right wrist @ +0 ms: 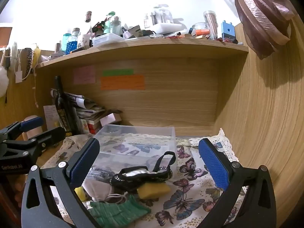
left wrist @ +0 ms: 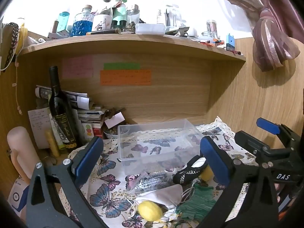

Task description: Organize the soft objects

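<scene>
A pile of soft things lies on the butterfly cloth [left wrist: 106,172] in front of a clear plastic box [left wrist: 157,140]: a yellow ball [left wrist: 149,210], a white pouch [left wrist: 163,195], a green knit piece [left wrist: 197,203], a grey knit piece [left wrist: 152,182], a black eye mask [left wrist: 190,171] and a yellow sponge [right wrist: 153,189]. My left gripper [left wrist: 152,155] is open above the pile, empty. My right gripper [right wrist: 150,161] is open above the black mask [right wrist: 140,176] and green piece [right wrist: 117,210], empty. The box [right wrist: 136,142] holds nothing.
A dark wine bottle [left wrist: 60,110], stacked papers [left wrist: 83,106] and a pink cylinder [left wrist: 20,152] crowd the left. The wooden back wall [left wrist: 171,95] and right side panel [right wrist: 266,123] enclose the desk. A cluttered shelf [left wrist: 123,39] hangs overhead.
</scene>
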The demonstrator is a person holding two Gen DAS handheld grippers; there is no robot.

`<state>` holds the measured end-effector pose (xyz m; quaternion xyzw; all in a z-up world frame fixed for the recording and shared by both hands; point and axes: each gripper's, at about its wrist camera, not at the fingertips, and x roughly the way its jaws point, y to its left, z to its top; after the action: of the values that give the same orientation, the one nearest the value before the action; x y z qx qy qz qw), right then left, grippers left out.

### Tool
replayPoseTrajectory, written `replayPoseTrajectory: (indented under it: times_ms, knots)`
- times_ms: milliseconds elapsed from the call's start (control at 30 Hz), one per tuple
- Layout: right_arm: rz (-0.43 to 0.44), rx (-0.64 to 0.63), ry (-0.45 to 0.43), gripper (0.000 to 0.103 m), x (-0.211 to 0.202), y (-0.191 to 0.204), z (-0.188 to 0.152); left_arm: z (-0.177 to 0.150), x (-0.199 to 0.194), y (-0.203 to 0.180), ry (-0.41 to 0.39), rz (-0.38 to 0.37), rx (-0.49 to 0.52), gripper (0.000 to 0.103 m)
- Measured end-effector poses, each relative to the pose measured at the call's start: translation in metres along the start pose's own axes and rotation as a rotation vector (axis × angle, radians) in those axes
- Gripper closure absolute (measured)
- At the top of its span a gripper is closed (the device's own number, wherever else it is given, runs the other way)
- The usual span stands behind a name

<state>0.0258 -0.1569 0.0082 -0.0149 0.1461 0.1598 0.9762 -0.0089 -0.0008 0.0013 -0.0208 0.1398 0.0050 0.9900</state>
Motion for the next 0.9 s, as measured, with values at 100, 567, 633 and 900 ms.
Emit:
replayPoseTrajectory:
  times_ms: [100,567,633,900]
  knots:
    - [0.002,0.004,0.001,0.000,-0.0002,0.0014,0.0004,0.0004,0.0000,-0.0002,-0.003,-0.002,0.005,0.000]
    - [0.007,0.015,0.002,0.000,-0.0007,0.0026,0.0002,-0.0007,0.0018,-0.0012,-0.002,-0.006,0.005,0.000]
    - [0.007,0.016,0.002,0.000,-0.0008,0.0015,0.0004,-0.0004,0.0020,-0.0008,-0.002,-0.006,0.004,0.000]
    - [0.014,0.022,0.005,0.000,-0.0012,0.0004,0.0005,-0.0004,0.0023,-0.0005,0.000,-0.009,0.004,0.000]
